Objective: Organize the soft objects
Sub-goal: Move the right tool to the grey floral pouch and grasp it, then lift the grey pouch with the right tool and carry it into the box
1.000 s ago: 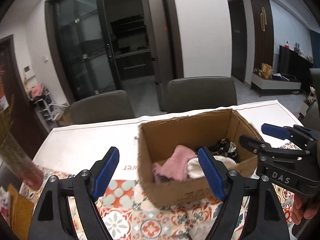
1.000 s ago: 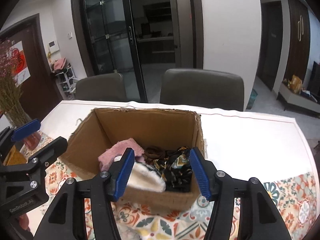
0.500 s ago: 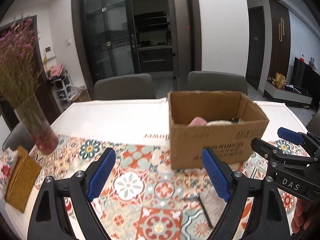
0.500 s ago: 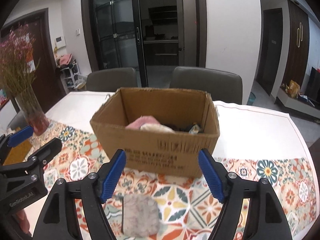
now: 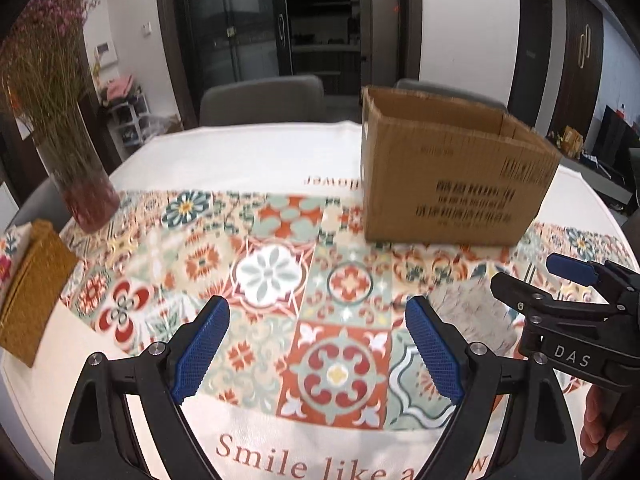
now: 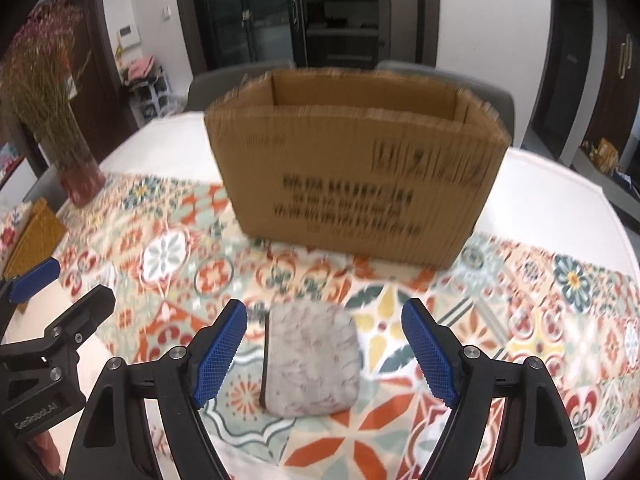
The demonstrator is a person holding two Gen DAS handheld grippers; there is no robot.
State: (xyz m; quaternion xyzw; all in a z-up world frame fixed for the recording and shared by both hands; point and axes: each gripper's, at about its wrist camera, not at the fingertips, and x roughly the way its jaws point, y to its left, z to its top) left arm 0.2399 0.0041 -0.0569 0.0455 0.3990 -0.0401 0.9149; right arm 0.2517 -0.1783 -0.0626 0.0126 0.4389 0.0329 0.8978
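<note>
Left wrist view: left gripper (image 5: pixel 316 344) is hanging over the patterned tablecloth (image 5: pixel 280 264) with jaws spread wide, nothing between them. The cardboard box (image 5: pixel 448 184) is sitting ahead and to the right, open top, contents not visible from this angle. The fluffy grey pouch (image 5: pixel 476 316) is lying off to the right of the left jaws, outside their gap, partly hidden behind the right gripper (image 5: pixel 532 280), which is poking in from the right edge with its jaws apart too. A vase of dried flowers (image 5: pixel 86 196) and a mustard pad (image 5: pixel 28 292) are sitting far left — well apart from the work.

Right wrist view: right gripper (image 6: pixel 324 348) is hovering with jaws spread, holding nothing. The fluffy grey pouch (image 6: pixel 310 358) is lying flat on the tablecloth (image 6: pixel 520 320) directly ahead, in line with the gap, sitting a bit toward the left finger and not touching either pad. Its long axis is running roughly away from the camera, dark zipper edge on the left side, so the jaws are straddling its shorter width. The cardboard box (image 6: pixel 356 180) is standing just behind the pouch, near but apart. Left gripper (image 6: pixel 60 292) is showing at the left edge, open.

Judgement: right gripper is clearly the nearer one — likely next move is dropping straight down, closing across the pouch, then lifting it into the box.
</note>
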